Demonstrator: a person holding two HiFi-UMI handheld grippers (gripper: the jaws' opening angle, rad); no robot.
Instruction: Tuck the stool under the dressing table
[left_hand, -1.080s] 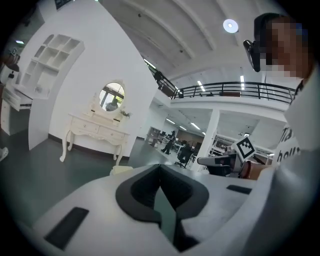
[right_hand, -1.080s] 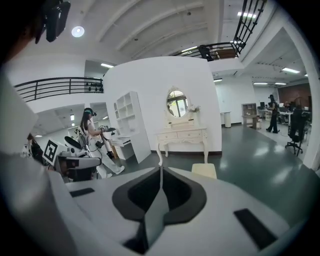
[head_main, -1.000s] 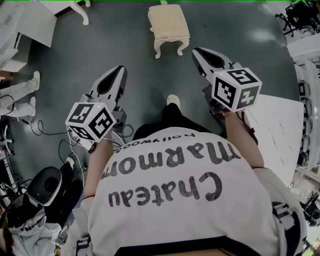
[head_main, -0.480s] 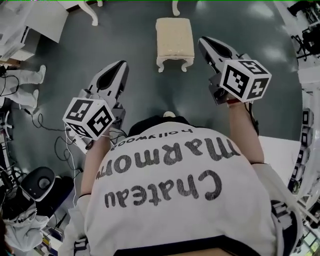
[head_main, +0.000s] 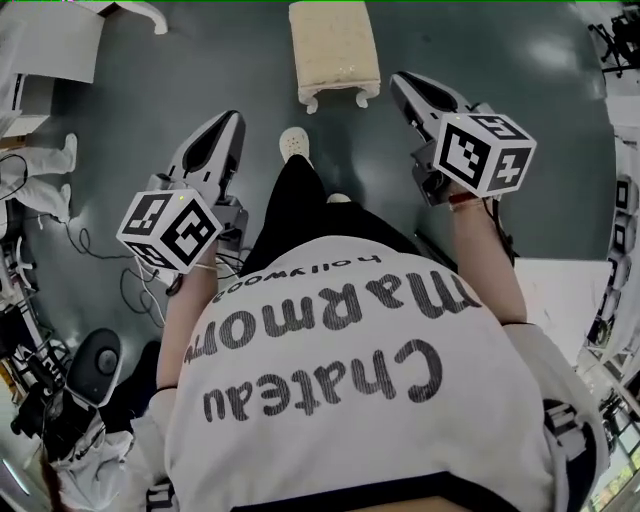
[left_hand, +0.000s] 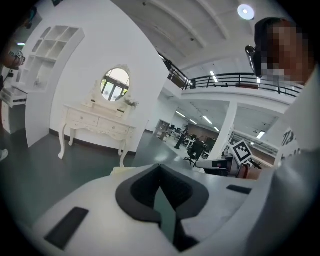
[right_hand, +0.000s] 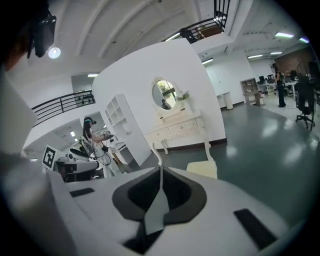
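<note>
Standing just ahead, the stool (head_main: 334, 48) sits between the left tongs (head_main: 228, 125) and right tongs (head_main: 405, 88), both closed, empty.

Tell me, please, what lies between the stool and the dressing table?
Only bare floor lies between stool and dressing table, per the right gripper view.
</note>
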